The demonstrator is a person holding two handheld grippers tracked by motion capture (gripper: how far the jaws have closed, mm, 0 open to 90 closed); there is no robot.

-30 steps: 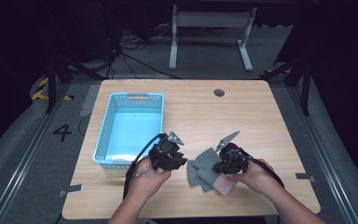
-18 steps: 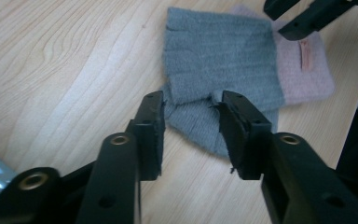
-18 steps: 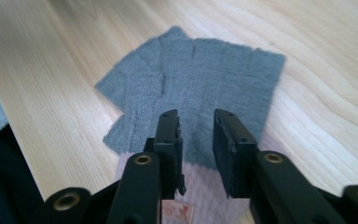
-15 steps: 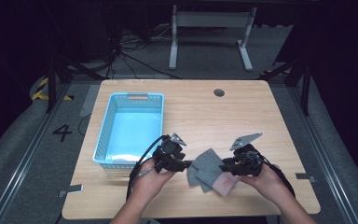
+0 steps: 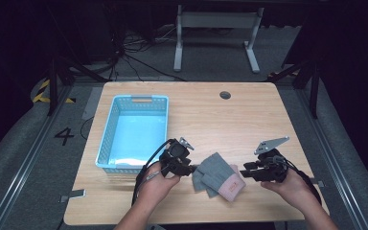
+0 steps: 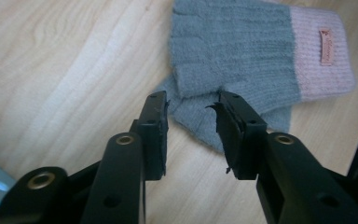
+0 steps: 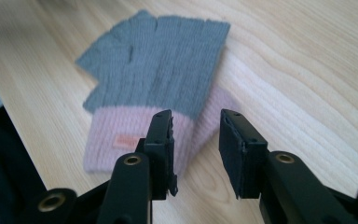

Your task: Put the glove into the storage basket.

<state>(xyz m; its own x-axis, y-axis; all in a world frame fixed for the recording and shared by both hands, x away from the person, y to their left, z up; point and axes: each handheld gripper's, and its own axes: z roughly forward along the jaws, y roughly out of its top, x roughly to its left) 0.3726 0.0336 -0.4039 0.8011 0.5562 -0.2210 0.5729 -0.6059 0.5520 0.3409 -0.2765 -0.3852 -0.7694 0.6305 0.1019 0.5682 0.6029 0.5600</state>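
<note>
Grey knit with a pale pink cuff: that is the glove [image 5: 218,176] I am working on, fingerless by the look of its short, blunt finger ends, with a small tan label stitched on the cuff. It lies flat on the wooden table [image 5: 211,115], near the front edge, between my two tools. A second grey layer pokes out underneath it at the finger end, so it seems to be two gloves stacked, though I cannot tell for sure.

My left gripper [image 5: 188,168] sits at the finger end; its jaws have just been closing a little, yet they stand apart with bare table and the grey edge showing in the gap, pinching nothing. My right gripper [image 5: 245,171] is near the cuff end, clear of the fabric; its jaws have just been opening and are spread with nothing between them.

Off to the left stands a light blue basket [image 5: 106,143], its near corner just beside my left hand [image 5: 159,181]. A round dark hole [image 5: 225,95] marks the far side of the tabletop, well apart from everything. Nothing lies between either tool and the glove.
</note>
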